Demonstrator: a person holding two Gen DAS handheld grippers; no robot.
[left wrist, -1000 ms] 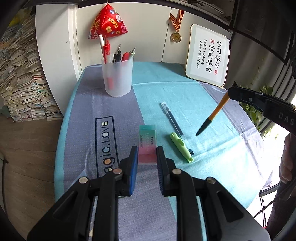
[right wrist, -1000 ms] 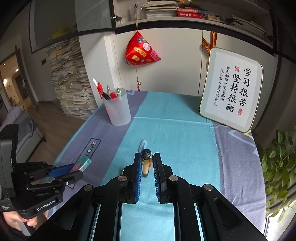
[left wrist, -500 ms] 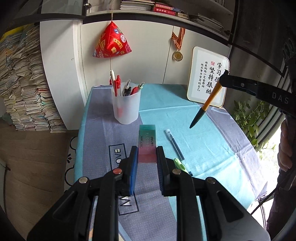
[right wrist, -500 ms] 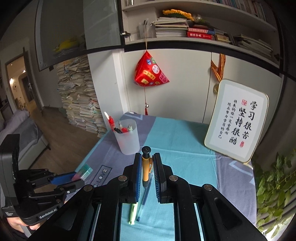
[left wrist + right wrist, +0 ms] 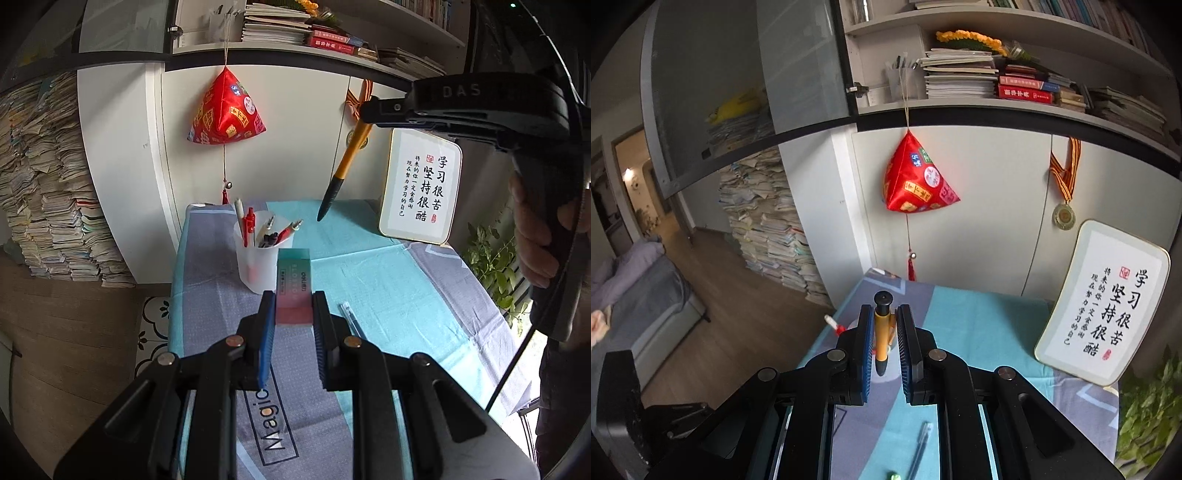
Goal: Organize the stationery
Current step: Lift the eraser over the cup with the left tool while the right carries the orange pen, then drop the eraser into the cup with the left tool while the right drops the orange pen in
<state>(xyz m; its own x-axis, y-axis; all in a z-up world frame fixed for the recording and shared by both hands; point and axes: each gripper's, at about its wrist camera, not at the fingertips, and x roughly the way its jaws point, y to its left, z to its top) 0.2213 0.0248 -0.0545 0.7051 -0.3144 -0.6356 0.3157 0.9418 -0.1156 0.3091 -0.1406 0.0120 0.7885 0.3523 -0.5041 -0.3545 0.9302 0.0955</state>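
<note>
I'm working in somebody's home, a study corner by the look of it. Above the counter [image 5: 388, 266], which is covered with a teal and grey cloth, a wall shelf [image 5: 997, 107] carries stacked books and notebooks. A red pyramid-shaped charm [image 5: 918, 184] hangs on a cord from the shelf, with a medal on a striped ribbon [image 5: 1065, 184] beside it. A framed calligraphy plaque [image 5: 1104, 306] leans on the wall. Tall piles of papers [image 5: 772, 225] stand on the wooden floor, and a bed [image 5: 639, 291] shows beyond them.
</note>
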